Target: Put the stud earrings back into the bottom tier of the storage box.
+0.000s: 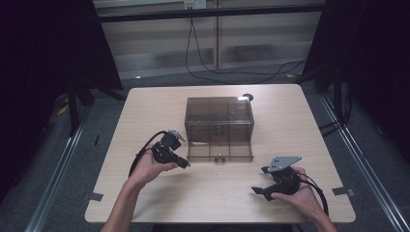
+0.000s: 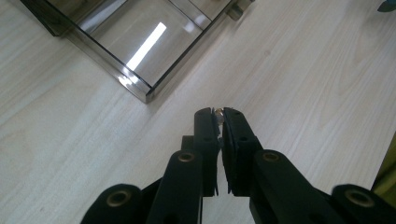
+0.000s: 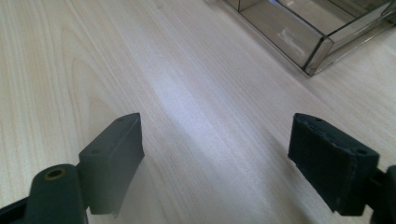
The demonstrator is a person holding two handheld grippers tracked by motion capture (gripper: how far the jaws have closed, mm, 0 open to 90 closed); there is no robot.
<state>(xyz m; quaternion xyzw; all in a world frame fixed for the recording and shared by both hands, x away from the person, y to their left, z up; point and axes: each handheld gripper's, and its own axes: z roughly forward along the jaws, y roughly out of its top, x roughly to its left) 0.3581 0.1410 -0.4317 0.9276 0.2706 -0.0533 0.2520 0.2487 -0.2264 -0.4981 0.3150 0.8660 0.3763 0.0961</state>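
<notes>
The left hand-held gripper (image 2: 220,113) pinched a tiny brass-coloured piece (image 2: 218,111) just beside the smoky plastic compartment box (image 1: 220,126) mid-tabletop (image 1: 300,140). The right hand-held gripper (image 3: 215,140) hovered spread wide, near the box's front corner.

A pale wooden table (image 1: 145,111) is carrying a smoky clear plastic compartment box (image 1: 220,126), with a small dark round object (image 1: 247,96) lying at one o'clock.
</notes>
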